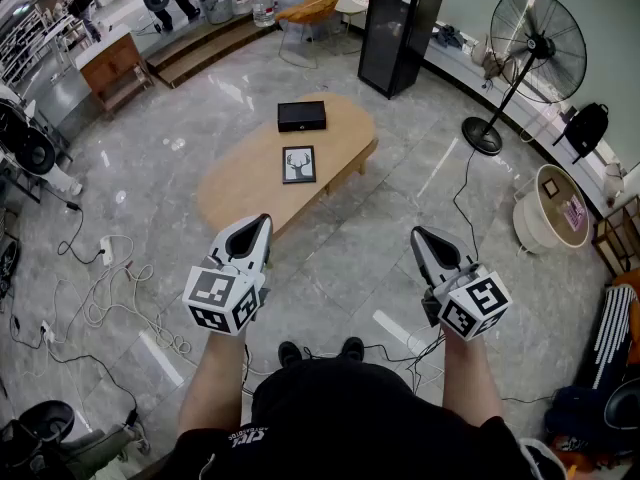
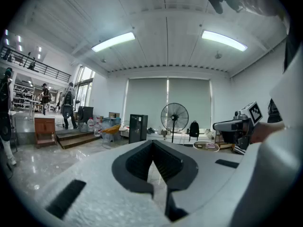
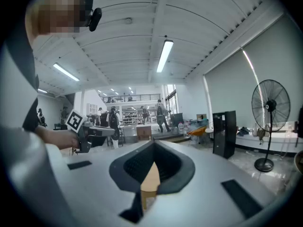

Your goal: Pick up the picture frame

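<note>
- Holding both tongs out roughly level above the floor, we stand short of the low wooden table (image 1: 240, 190).
- The left gripper (image 1: 260, 226) is clenched: its jaws meet with nothing between them.
- The right gripper (image 1: 419, 236) is likewise clenched and empty.
- The picture frame (image 1: 298, 164) lies flat near the middle of the table, on our side of a black box (image 1: 301, 116).
- We see the frame well apart from both grippers.

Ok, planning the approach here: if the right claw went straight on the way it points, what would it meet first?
Probably the low oval light-wood table: its tan top shows in the slit of the shut right claw. Depth is unclear.
</note>
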Tool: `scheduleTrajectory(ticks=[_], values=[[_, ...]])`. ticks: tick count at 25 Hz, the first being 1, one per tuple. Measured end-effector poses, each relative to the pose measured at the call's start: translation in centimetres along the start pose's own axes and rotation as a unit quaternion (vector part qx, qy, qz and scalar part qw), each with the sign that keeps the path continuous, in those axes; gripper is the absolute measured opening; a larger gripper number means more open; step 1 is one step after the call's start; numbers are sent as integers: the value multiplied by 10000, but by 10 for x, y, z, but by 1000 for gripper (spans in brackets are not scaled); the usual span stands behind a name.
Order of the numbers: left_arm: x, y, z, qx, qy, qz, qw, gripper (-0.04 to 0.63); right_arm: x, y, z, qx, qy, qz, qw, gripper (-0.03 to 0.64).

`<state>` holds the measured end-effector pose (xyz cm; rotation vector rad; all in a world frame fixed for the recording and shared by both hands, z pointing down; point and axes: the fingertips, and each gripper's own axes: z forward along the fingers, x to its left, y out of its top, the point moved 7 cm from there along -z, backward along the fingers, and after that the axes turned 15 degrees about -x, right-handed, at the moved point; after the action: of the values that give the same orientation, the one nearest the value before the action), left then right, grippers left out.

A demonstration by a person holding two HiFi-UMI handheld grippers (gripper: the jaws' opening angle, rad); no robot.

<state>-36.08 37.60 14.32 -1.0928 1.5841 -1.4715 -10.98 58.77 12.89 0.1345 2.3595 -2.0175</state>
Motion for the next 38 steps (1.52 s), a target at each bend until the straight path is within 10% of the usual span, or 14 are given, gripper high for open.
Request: scheduleTrajectory(ticks=[38], values=[[-132, -12, 72, 43, -146, 137, 9998, 9, -113, 5, -106, -302, -77, 862, 9958, 5]])
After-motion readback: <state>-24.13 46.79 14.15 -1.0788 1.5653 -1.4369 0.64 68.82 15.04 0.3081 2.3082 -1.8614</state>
